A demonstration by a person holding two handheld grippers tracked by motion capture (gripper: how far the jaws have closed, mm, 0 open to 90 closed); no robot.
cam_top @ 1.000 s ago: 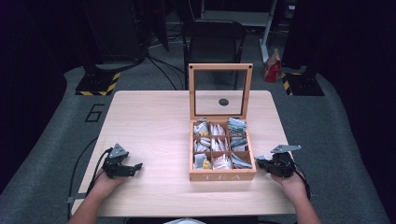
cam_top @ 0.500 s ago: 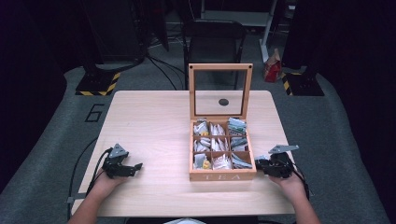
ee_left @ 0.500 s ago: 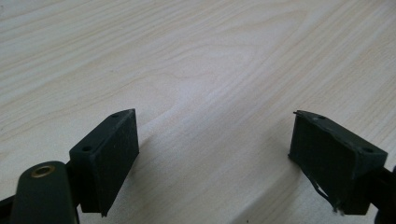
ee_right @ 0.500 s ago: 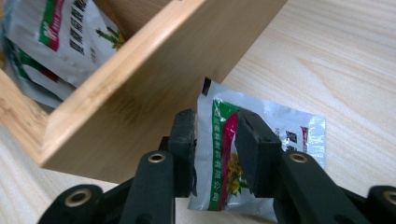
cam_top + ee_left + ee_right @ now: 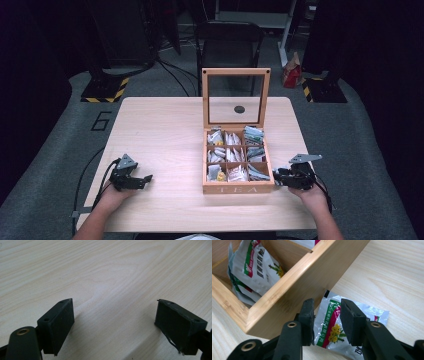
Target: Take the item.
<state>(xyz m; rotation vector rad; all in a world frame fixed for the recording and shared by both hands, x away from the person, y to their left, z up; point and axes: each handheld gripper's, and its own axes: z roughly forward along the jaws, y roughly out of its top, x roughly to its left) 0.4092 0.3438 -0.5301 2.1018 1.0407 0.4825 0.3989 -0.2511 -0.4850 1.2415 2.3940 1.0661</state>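
Wooden tea box (image 5: 238, 188), lid raised, nine compartments filled with sachets; "TEA" is read on its front. Right gripper (image 5: 327, 322): jaws just opening, tea sachet (image 5: 332, 327) lies between them on table (image 5: 165, 135) beside box. Left gripper (image 5: 115, 322) open.

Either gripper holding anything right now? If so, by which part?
Nothing is held. The right gripper has just been opening; the tea sachet lies on the table beside the tea box, between its parted jaws. The left gripper is open over bare wood.
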